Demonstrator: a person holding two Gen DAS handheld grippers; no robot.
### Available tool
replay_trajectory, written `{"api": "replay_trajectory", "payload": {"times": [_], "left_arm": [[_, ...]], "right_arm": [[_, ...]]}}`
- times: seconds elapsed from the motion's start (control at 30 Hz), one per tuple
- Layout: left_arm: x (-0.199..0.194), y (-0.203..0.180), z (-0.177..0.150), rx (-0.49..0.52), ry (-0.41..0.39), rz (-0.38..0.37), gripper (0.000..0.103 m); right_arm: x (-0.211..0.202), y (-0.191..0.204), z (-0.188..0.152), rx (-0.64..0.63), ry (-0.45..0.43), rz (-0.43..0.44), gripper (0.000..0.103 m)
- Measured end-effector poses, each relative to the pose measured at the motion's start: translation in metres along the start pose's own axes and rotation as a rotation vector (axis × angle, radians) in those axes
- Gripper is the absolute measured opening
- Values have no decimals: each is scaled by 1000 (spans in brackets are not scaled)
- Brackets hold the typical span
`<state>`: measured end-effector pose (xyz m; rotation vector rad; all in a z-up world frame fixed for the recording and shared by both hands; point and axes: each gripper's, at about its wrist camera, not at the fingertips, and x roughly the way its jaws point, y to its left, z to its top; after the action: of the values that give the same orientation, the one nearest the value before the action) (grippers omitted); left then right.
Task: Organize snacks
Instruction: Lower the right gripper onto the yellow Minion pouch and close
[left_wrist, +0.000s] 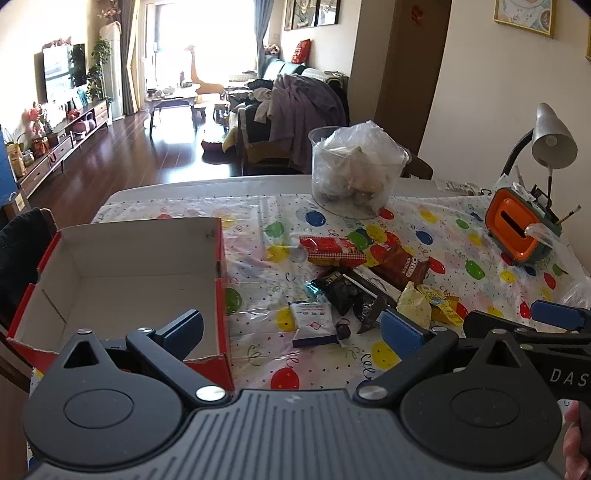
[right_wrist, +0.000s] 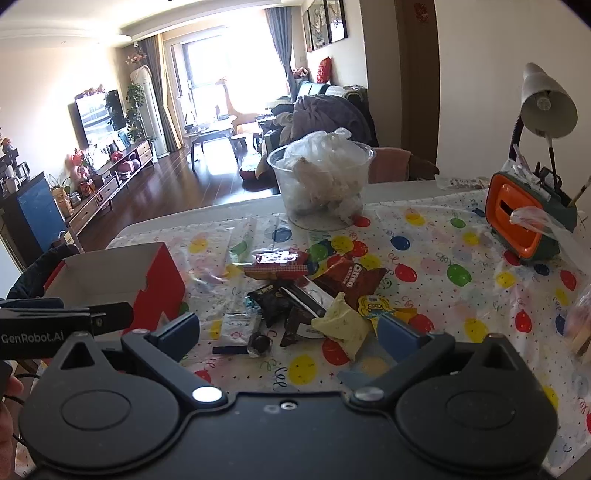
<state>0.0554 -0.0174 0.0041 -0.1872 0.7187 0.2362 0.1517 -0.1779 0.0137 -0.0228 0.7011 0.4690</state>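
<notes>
Snacks (left_wrist: 354, 291) lie heaped beside the red box (left_wrist: 122, 273), seemingly empty; left claw (left_wrist: 291, 328) and right claw (right_wrist: 288, 332) both gape, holding nothing.

The left hand-held gripper (left_wrist: 291, 330) hangs with its jaws spread wide and nothing between them, above the near edge of the tabletop (left_wrist: 255, 186). An open red cardboard box (left_wrist: 125, 280) sits at the left edge. Beside it lies a heap of snack packets (left_wrist: 369, 284). The right hand-held gripper (left_wrist: 554, 317) reaches in from the right edge.
</notes>
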Motion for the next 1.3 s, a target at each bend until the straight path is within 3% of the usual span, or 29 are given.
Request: {"api": "replay_trajectory", "payload": {"times": [0.17, 0.33, 0.47, 0.6, 0.77, 0.93, 1.13, 1.3], "left_arm": [[19, -10, 0, 18, 9, -25, 103], [44, -29, -9, 94, 23, -12, 103], [67, -43, -14, 119, 49, 2, 103], [93, -55, -13, 137, 60, 32, 103], [129, -55, -9, 110, 129, 44, 102], [142, -66, -13, 180, 139, 2, 100], [156, -76, -20, 219, 143, 1, 92], [165, -84, -27, 246, 144, 22, 83]], "right_arm": [[15, -18, -4, -1, 19, -12, 102], [39, -44, -19, -38, 56, -62, 102], [57, -67, -30, -53, 103, -51, 101], [78, -87, -40, -51, 162, -62, 91], [102, -106, -45, -49, 219, -55, 87], [117, -111, -31, -82, 212, -12, 76], [142, -113, 10, -122, 186, 16, 74], [181, -115, 15, -161, 229, 8, 55]]}}
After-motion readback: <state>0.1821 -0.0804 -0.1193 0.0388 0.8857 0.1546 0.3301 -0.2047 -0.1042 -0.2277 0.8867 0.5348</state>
